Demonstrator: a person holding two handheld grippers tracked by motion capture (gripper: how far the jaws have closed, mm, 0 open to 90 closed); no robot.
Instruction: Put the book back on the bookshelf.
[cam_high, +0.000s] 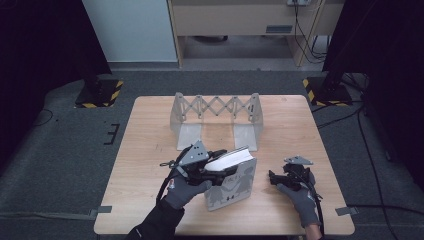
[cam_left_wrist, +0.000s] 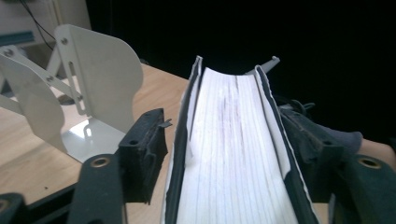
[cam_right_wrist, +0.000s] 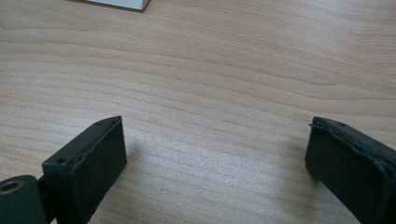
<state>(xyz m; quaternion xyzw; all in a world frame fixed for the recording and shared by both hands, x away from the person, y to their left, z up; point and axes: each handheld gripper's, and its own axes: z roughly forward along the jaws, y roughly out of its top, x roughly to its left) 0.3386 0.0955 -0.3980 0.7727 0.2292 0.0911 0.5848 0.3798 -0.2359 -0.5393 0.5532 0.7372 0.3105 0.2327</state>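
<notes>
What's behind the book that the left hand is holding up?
Behind the book stands a pale metal expandable book rack on the wooden table, apart from it. The left tongs straddle the book's top edge. The tabletop right behind the book is hidden by its cover.

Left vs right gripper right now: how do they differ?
The left gripper has a book between its jaws; the right gripper has nothing between its own. In the left gripper view the jaws sit close beside the book's covers; in the right gripper view they stand wide apart over bare table. The left is near the metal bookend rack; the right is farther off. Both are black, hand-held by gloved hands.
</notes>
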